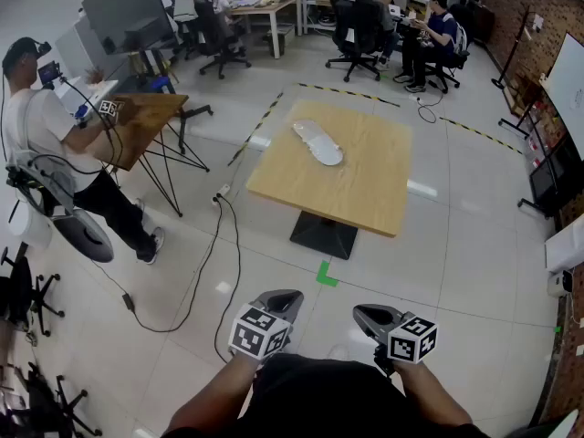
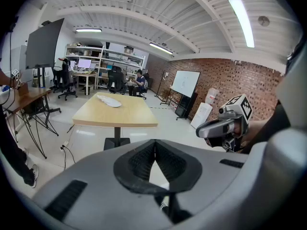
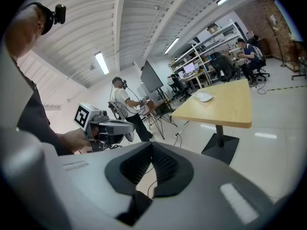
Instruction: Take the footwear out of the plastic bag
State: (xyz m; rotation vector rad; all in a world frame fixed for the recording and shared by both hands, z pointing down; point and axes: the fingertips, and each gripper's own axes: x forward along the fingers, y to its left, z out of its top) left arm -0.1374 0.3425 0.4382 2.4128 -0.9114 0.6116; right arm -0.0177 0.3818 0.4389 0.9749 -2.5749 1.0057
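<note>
Both the left gripper [image 1: 281,301] and the right gripper [image 1: 374,318] are closed on nothing, well short of the table [image 1: 365,190]. The bag [image 1: 318,142] lies toward the table's far left corner. Arriving with the jaws closed could shove the slippery bag across the top or off the table's edge. The bag's opening and the footwear inside are too small and pale to make out.

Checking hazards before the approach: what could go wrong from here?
The cable trails over the floor left of the path to the table: a possible trip. The plastic bag lies toward the table's far side, so reaching it may mean leaning. The left gripper and right gripper are both shut and could shove the bag unless opened.
</note>
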